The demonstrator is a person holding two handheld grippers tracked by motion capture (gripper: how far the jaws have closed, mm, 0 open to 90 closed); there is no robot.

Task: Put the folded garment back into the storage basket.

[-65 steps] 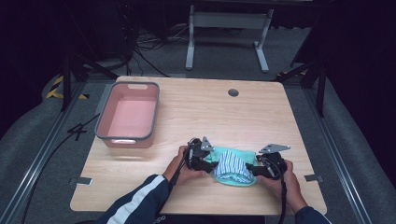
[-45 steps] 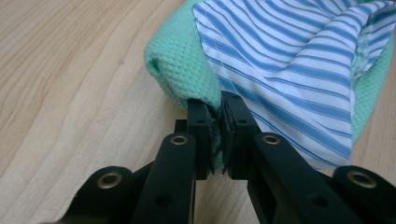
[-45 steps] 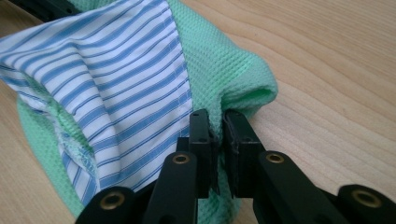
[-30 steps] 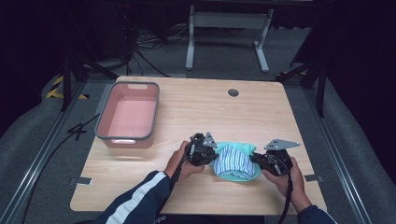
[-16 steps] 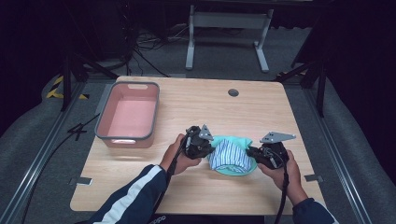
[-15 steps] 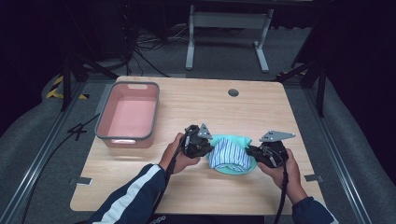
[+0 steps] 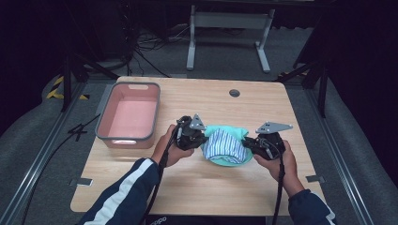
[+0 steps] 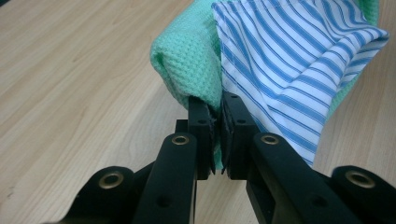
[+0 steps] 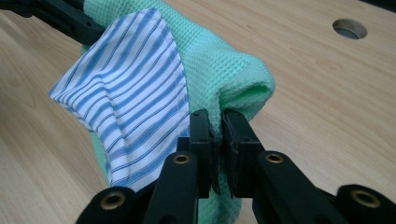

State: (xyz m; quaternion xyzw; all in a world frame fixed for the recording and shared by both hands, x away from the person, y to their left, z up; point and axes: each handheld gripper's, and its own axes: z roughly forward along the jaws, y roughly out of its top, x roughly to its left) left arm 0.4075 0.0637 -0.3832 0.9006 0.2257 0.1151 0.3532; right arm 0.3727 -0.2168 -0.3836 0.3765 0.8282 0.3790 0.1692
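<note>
A mint-green waffle cloth [image 7: 230, 131] [image 8: 187, 60] [image 9: 224, 60] with a blue-and-white striped cloth [image 7: 225, 146] [image 8: 289, 60] [image 9: 126, 98] lying on it hangs between both grippers, above the wooden table [image 7: 187, 187]. My left gripper [image 7: 201, 139] [image 8: 218, 116] is shut on the left edge of the cloths. My right gripper [image 7: 249, 144] [image 9: 218, 126] is shut on the right edge, pinching the green fabric. The cloths sag in the middle between the two holds.
A pink bin with a grey rim [image 7: 129, 115] stands on the table's left part. A round cable hole [image 7: 234, 93] [image 9: 349, 29] lies near the far edge. Dark floor, cables and a metal stand [image 7: 225, 33] are beyond the table.
Both grippers, still holding the cloths, have risen and moved a little away from the person; the cloth bundle has lifted off the table with them.
</note>
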